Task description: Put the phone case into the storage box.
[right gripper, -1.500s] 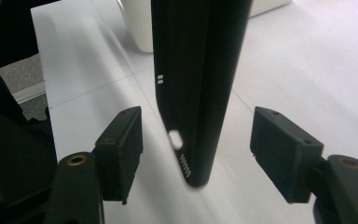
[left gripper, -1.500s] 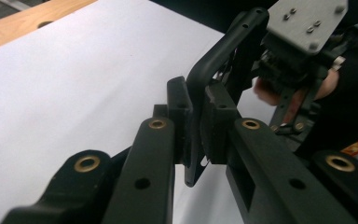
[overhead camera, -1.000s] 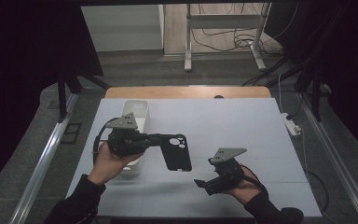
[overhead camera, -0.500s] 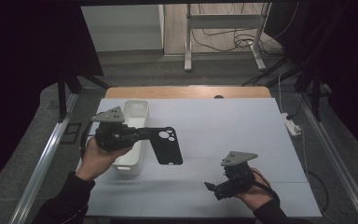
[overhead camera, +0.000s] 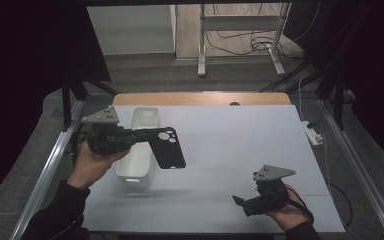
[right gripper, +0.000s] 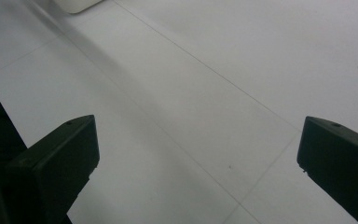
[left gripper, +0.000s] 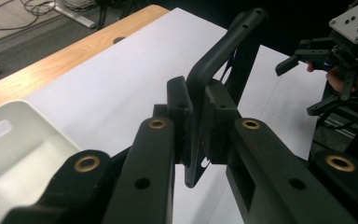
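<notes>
- Since 1 second ago: left gripper (overhead camera: 147, 135) carried toward 10 o'clock with the case (overhead camera: 166, 147), from over bare table to over the bin (overhead camera: 141, 150).
- Since 1 second ago: right gripper (overhead camera: 239, 201) drawn back toward 5 o'clock, now near the table's (overhead camera: 240, 135) front edge; jaws have just been opening, with nothing between them.
- Left gripper: clamped on the black phone case, pads (left gripper: 181, 112) pressing one edge from both sides, seen close in the left gripper view (left gripper: 196, 122).
- Case (left gripper: 223, 70): held off the surface, tilted, camera cut-out end nearest the gripper, other end pointing toward 5 o'clock in the high view.
- Case placement: partly over the white bin's right rim, rest hanging past it over the table.
- Bin: at 9 o'clock of the table, long side running front to back, inside looks bare in the left gripper view (left gripper: 14, 149).
- Right gripper: jaws spread wide, only white tabletop (right gripper: 205, 93) between them in the right gripper view (right gripper: 198, 154).
- Right gripper placement: at 5 o'clock of the table, tips pointing toward 9 o'clock, well apart from case and bin.
- Also visible far off in the left gripper view: right gripper (left gripper: 317, 70), at 2 o'clock of that view.
- Left hand (overhead camera: 92, 162) at 8 o'clock of the table, right hand (overhead camera: 287, 212) at 5 o'clock.
</notes>
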A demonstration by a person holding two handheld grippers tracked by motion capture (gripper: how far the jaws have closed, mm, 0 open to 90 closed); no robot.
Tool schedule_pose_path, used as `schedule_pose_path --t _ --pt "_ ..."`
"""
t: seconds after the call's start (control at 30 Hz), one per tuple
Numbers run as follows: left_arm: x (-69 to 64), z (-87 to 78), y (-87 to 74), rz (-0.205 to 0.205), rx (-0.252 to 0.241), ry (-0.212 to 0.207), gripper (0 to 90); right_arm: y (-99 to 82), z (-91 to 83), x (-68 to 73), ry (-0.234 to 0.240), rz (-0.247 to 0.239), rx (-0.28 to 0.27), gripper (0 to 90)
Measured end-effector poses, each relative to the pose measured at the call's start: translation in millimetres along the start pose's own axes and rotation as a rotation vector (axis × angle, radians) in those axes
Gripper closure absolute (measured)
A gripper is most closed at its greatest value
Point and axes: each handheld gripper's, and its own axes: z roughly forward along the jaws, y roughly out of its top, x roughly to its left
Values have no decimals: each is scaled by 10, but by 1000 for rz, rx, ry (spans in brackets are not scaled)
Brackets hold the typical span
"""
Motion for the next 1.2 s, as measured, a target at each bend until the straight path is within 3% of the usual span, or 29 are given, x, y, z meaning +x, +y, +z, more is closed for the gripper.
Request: schedule_pose_path --t 0.73,1.2 --pt "244 -381 2 -20 6 90 824 -263 -253 -139 -68 99 -25 0" --pt "384 -586 -150 -41 25 147 824 -370 -350 -159 -88 140 -44 0"
